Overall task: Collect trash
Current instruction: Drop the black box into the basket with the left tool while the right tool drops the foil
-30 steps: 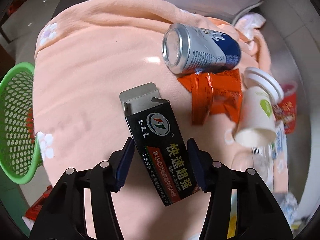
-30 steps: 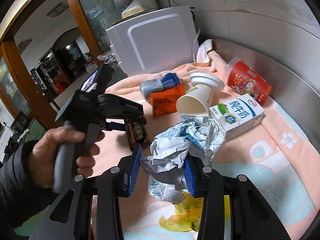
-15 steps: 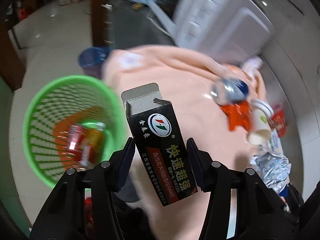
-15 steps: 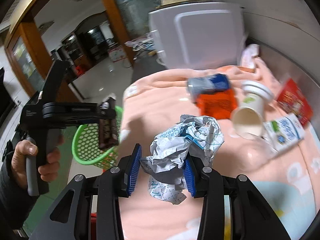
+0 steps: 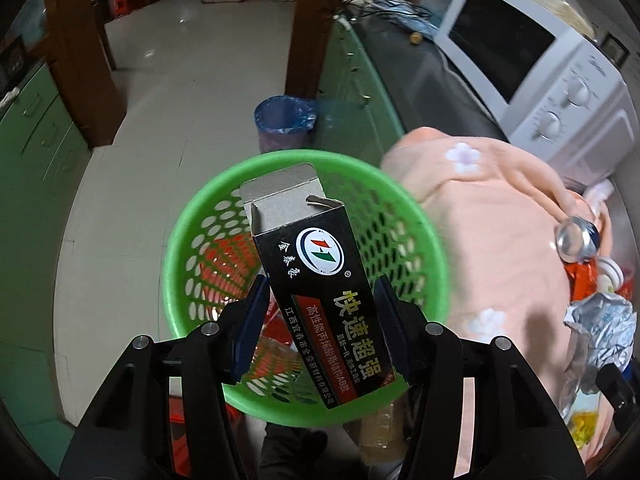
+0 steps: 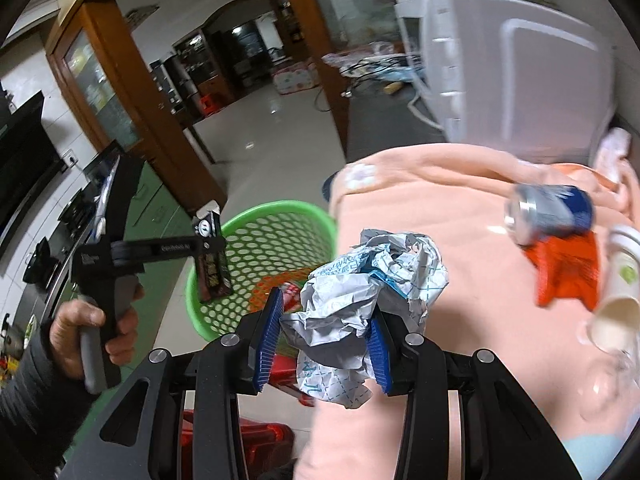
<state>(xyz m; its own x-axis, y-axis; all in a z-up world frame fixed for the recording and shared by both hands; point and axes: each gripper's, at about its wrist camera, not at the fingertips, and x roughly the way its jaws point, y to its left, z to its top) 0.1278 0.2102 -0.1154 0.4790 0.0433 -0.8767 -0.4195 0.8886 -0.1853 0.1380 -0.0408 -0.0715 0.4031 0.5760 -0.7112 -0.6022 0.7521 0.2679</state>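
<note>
- The left gripper (image 5: 318, 302) holds a black box (image 5: 320, 256) right over the green basket (image 5: 188, 240). The box is thin card, long and flat-sided, with its top flap open. The jaws have just been opening a little. The box is between them, and the blue pads touch its sides.
- The right gripper (image 6: 326, 320) is squeezed tight on a ball of crumpled paper (image 6: 372, 276). The ball is white and blue, and full of creases. It hangs near the basket, over the edge of the blanket, but not over the basket.
- The basket is round, shiny plastic, with holes all over its wall. Something red and orange (image 5: 224, 264) lies inside it.
- A hand (image 6: 96, 332) in a dark sleeve grips the left gripper's handle, on the side of the basket away from the blanket.
- A soft peach blanket (image 6: 440, 320) with white flowers lies just beside the basket.
- Farther from the basket, on the blanket, lie a shiny metal can (image 6: 548, 216) on its side, a crinkly orange wrapper (image 6: 568, 272) and a tipped paper cup (image 6: 620, 280).
- Behind the basket, a round blue bin (image 5: 284, 120) stands on the smooth pale floor.
- A white microwave (image 5: 532, 60) sits far past the blanket.
</note>
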